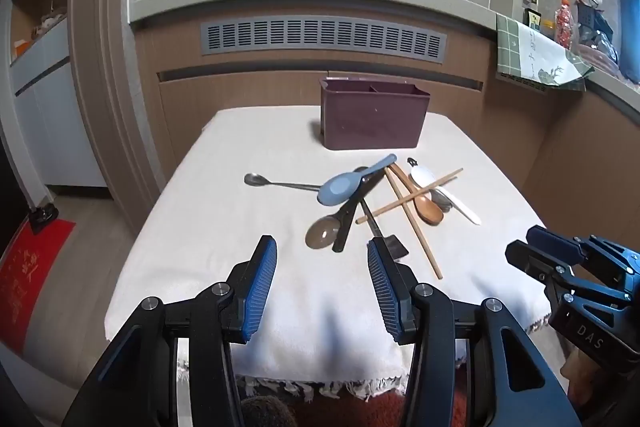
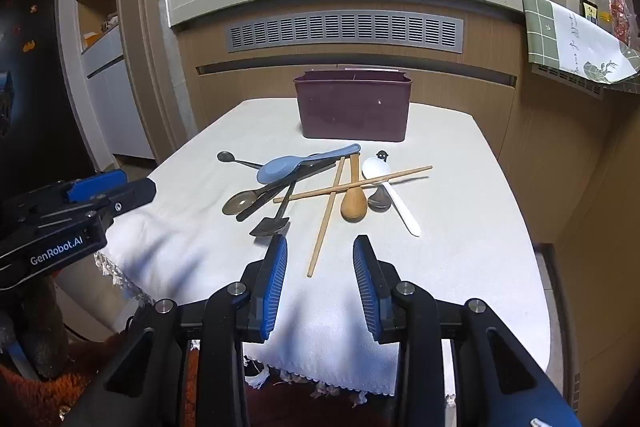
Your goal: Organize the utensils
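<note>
A pile of utensils lies on the white cloth-covered table (image 1: 224, 227): a blue spoon (image 1: 344, 185), a wooden spoon (image 1: 424, 205), two wooden chopsticks (image 1: 412, 219), a white spoon (image 1: 444, 193), a metal spoon (image 1: 276, 183) and dark utensils. A maroon two-compartment holder (image 1: 374, 117) stands behind them. My left gripper (image 1: 322, 247) is open and empty, just in front of the pile. My right gripper (image 2: 320, 245) is open and empty, near the chopstick's (image 2: 324, 223) front end. The holder (image 2: 352, 107) and blue spoon (image 2: 296, 165) show in the right wrist view too.
A wooden cabinet with a grey vent (image 1: 324, 37) stands behind the table under a counter ledge. A green checked cloth (image 1: 532, 55) hangs over the counter at right. A red mat (image 1: 24, 275) lies on the floor at left.
</note>
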The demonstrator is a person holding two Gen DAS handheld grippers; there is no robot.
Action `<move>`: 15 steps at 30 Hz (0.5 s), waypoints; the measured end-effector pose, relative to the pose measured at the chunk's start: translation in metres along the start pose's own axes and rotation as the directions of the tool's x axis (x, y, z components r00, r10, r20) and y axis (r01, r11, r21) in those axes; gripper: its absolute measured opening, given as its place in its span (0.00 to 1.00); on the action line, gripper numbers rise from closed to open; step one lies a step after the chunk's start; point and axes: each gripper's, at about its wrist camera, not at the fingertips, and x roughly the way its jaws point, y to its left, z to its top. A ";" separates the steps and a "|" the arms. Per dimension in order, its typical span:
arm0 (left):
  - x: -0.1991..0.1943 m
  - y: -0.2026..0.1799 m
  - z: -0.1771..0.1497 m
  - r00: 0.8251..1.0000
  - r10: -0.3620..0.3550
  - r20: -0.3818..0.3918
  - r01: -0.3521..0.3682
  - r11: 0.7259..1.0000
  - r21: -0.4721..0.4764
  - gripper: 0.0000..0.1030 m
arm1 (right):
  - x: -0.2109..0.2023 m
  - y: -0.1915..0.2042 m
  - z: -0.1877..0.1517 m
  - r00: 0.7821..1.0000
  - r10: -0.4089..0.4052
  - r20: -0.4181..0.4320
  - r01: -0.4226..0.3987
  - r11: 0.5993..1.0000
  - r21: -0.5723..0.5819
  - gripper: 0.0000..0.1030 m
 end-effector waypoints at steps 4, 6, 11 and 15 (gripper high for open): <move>0.001 0.000 0.002 1.000 0.004 -0.029 -0.003 1.000 0.004 0.47 | 0.001 -0.001 0.000 1.000 0.001 -0.003 -0.001 1.000 0.000 0.32; -0.002 -0.001 0.001 1.000 0.000 -0.016 0.000 1.000 0.008 0.47 | 0.001 -0.002 0.000 1.000 0.002 -0.007 -0.002 1.000 0.004 0.32; -0.001 -0.005 -0.003 1.000 -0.001 -0.014 0.001 1.000 0.011 0.47 | 0.003 -0.001 0.002 1.000 0.005 -0.010 -0.005 1.000 0.004 0.32; -0.002 -0.007 -0.004 1.000 -0.005 -0.011 0.005 1.000 0.013 0.47 | 0.004 -0.003 0.002 1.000 0.003 -0.007 -0.003 1.000 0.000 0.32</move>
